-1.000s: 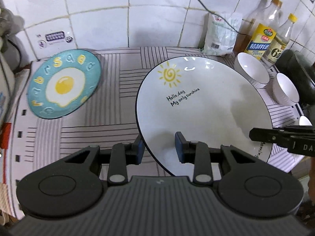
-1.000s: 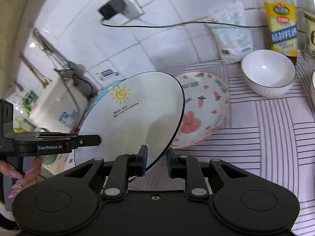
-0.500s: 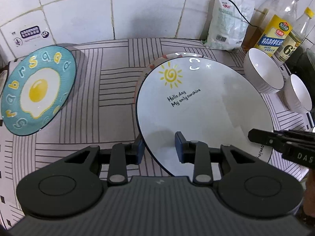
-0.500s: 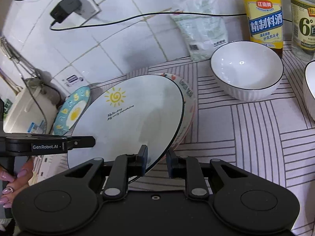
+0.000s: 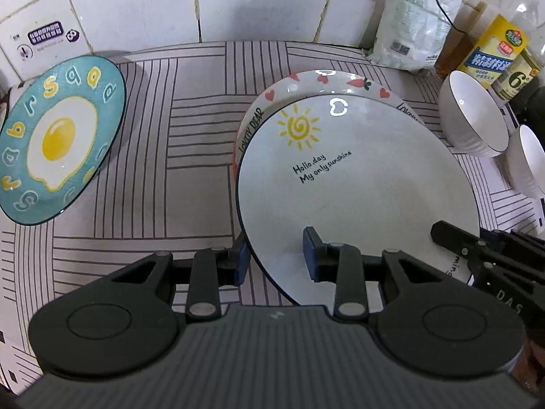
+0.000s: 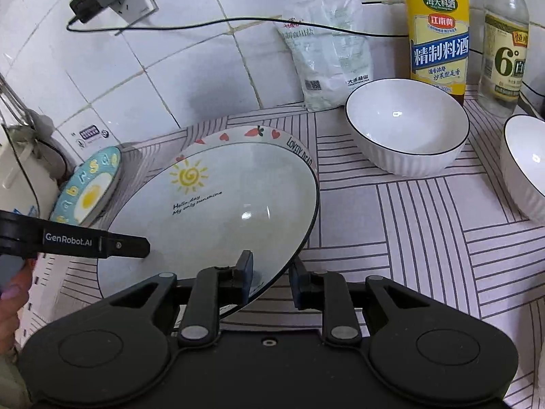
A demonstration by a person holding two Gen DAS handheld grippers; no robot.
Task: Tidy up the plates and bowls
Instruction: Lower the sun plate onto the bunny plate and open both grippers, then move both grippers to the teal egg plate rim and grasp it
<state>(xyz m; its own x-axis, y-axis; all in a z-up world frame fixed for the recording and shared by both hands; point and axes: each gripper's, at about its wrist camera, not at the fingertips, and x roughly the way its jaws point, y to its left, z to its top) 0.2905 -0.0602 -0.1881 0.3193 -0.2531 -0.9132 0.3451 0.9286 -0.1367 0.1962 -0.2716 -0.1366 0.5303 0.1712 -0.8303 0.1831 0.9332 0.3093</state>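
sun plate (image 5: 357, 184): we hold this big white plate by its near rim. it hangs tilted just over the heart plate (image 5: 320, 80), and we cannot tell if the far edge touches it.
left claw (image 5: 276, 255): it pinches the near left rim of the sun plate, one blue pad under the rim and one on top.
right claw (image 6: 270, 277): it pinches the rim on the other side, one pad on top of the plate and one under its edge.
heart plate: it lies flat on the striped worktop (image 5: 190, 136), mostly hidden under the sun plate. only its far rim with hearts and carrots peeks out.
egg plate (image 5: 58, 136): it is blue with a fried egg picture. it sits far to the left, well apart, by the tile wall.
bowls: one white bowl (image 6: 407, 124) sits by the bottles, and a second bowl (image 6: 526, 167) sits right of it. they are not stacked yet.
how it will handle: we think the plate is hard, smooth and a bit heavy. it can slip from the pads and it can chip or crack. the rim is the only good place to grab, one claw on each side.
what we think comes next: we lower it slowly, flat and centered onto the heart plate, then let go.
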